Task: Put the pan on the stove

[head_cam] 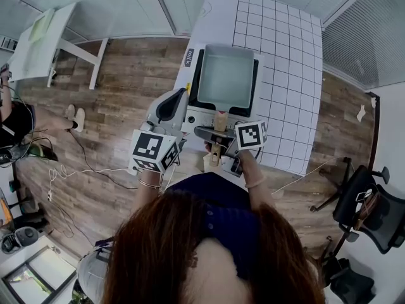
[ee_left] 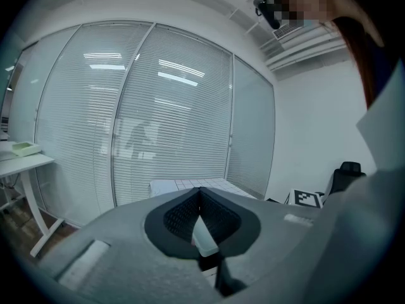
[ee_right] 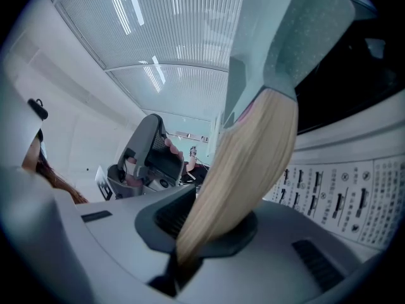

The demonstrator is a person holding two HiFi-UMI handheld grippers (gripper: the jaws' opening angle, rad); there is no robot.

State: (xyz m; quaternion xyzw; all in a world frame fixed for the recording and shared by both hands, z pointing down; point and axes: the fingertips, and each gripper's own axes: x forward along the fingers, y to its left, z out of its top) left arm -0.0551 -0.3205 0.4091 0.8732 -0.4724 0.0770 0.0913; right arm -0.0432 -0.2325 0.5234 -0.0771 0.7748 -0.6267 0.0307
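Pinching the wooden handle of the pan, the right hand-held gripper has its jaws set against both sides of the light wood, which runs straight out from between them. Ahead of this hand-held gripper the pale green, square pan sits on the dark top of the stove, its handle pointing back toward the person. Just to this gripper's right lies the stove's white control panel with its printed buttons. The stove stands on the table, which is covered with a white sheet ruled in squares. The left hand-held gripper is off to the left of the right one, beside the stove's near left corner. Its jaws are pressed together at the tips, gripping nothing, and it touches neither pan nor stove.
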